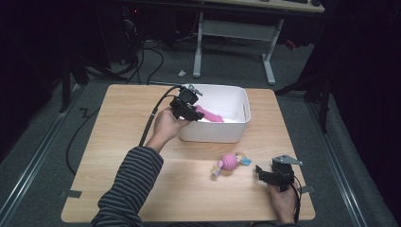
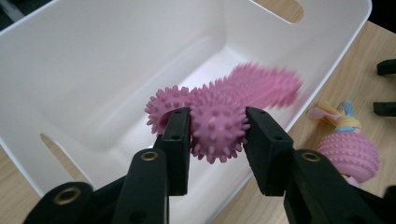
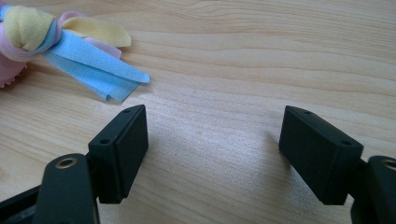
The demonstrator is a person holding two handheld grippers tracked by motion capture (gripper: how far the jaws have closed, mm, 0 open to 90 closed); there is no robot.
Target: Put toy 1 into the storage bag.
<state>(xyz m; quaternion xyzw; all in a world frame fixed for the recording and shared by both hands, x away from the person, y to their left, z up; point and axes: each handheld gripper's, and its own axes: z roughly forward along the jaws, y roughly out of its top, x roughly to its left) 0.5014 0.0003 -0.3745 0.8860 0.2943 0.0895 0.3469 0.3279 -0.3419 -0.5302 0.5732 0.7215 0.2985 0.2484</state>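
Observation:
A pink spiky rubber toy [image 2: 261, 86] hangs over the inside of the white bin [image 2: 93, 70]. My left gripper [image 2: 217, 135] is shut on its knobbed near end, and its far end is blurred. From above, the left gripper [image 1: 193, 112] sits at the bin's near-left rim [image 1: 236, 130] with the toy [image 1: 210, 116] reaching inward. A pink ball toy with pastel fabric strips [image 1: 230, 162] lies on the table in front of the bin. My right gripper [image 1: 261, 172] stands open just right of it, low over the wood, with nothing between its jaws [image 3: 212, 140]; the strips [image 3: 88, 60] lie ahead to its left.
The wooden table [image 1: 123, 142] has bare room at the left and along the front edge. The bin has cut-out handles in its end walls. A desk frame [image 1: 234, 33] and cables stand on the floor beyond the table.

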